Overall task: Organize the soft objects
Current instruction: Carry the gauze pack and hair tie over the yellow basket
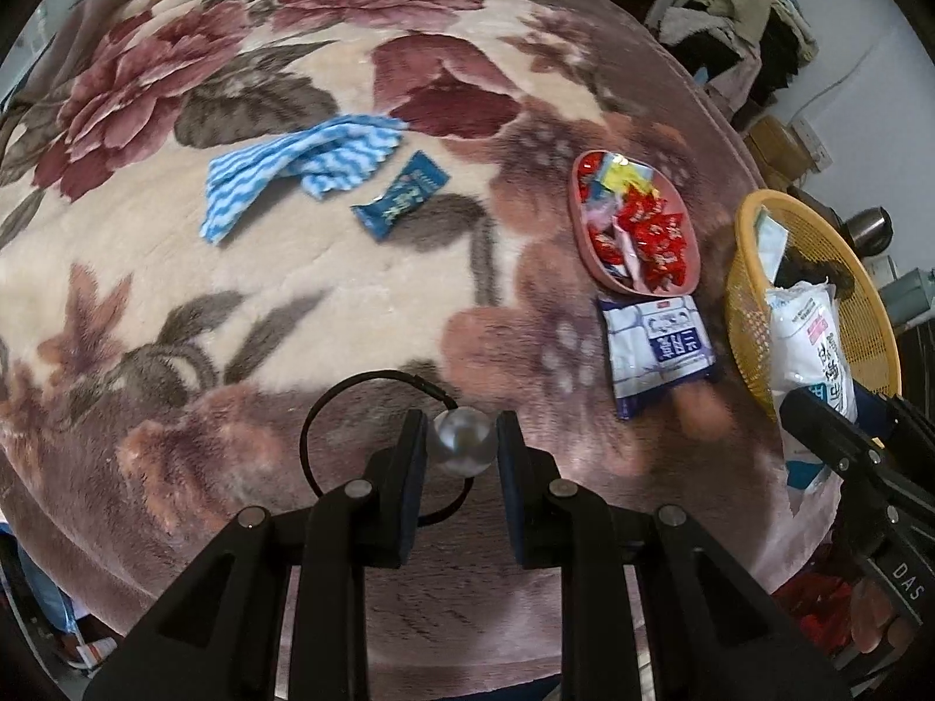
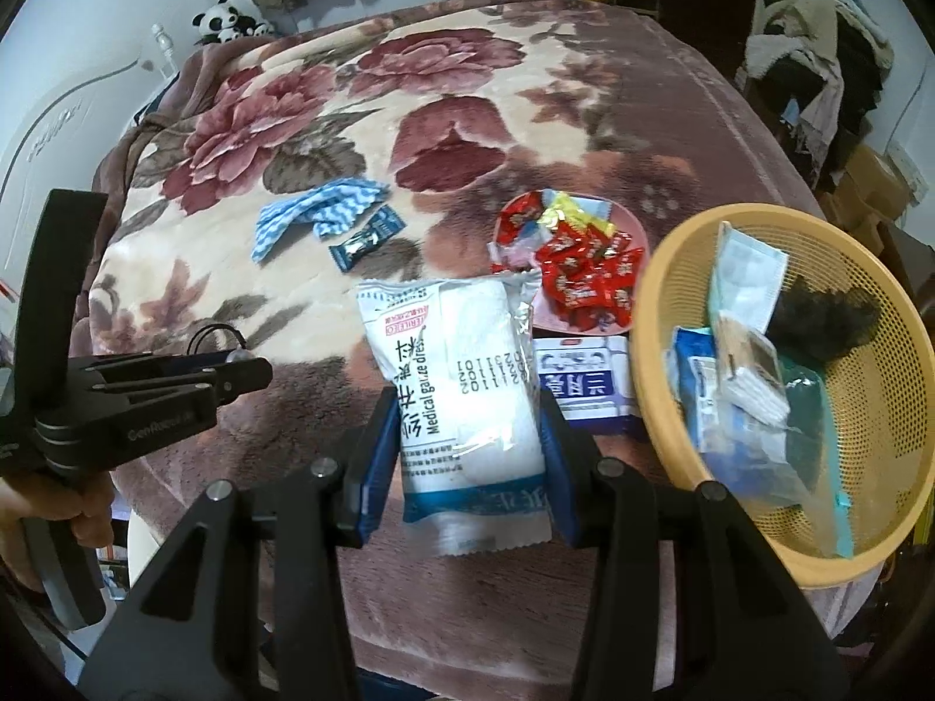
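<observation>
My left gripper (image 1: 461, 447) is shut on the pearl bead of a black hair tie (image 1: 461, 441), whose loop hangs over the floral blanket. My right gripper (image 2: 467, 438) is shut on a white medical gauze packet (image 2: 461, 385), held above the bed's near edge, left of the yellow mesh basket (image 2: 654, 315). In the left wrist view the gauze packet (image 1: 806, 344) and the right gripper (image 1: 841, 438) show at the basket (image 1: 742, 304). The left gripper (image 2: 239, 371) appears at the left of the right wrist view, held by a hand. A blue striped cloth (image 1: 298, 169) lies mid-bed.
A pink dish of wrapped candies (image 1: 634, 222) sits beside the basket, with a blue-and-white packet (image 1: 657, 344) in front of it. A blue snack wrapper (image 1: 400, 195) lies near the cloth. The basket holds a mask, packets and a dark fuzzy item (image 2: 824, 315). Clothes are piled at the far right.
</observation>
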`<state>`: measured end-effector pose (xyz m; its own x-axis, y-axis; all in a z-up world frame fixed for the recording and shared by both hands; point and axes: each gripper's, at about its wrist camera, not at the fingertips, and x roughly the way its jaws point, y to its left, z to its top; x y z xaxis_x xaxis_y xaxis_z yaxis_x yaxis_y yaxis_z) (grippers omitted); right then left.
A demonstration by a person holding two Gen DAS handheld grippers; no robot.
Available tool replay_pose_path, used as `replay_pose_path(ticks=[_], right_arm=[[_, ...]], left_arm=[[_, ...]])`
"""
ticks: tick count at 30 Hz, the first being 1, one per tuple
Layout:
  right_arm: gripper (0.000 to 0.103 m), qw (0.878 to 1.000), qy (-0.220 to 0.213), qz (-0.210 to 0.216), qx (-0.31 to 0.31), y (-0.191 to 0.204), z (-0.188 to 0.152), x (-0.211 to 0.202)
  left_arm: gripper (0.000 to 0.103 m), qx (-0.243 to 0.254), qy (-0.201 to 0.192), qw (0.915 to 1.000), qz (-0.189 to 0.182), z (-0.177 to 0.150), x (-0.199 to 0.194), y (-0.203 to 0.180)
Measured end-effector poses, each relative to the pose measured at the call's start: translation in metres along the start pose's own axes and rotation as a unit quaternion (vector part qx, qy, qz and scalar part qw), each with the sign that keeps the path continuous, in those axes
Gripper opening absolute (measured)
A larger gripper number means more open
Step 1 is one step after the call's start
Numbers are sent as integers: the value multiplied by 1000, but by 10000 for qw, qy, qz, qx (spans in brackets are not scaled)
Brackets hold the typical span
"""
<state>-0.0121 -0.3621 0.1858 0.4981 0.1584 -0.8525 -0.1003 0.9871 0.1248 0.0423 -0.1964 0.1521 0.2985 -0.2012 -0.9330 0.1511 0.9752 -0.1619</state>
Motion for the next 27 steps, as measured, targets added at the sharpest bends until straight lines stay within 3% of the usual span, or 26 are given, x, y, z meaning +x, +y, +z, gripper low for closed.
replay_pose_path(ticks=[27], right_arm=[[45, 9952, -357, -390, 828, -116, -11, -49]], left_arm=[[23, 981, 29, 9944, -383, 28, 6, -149]])
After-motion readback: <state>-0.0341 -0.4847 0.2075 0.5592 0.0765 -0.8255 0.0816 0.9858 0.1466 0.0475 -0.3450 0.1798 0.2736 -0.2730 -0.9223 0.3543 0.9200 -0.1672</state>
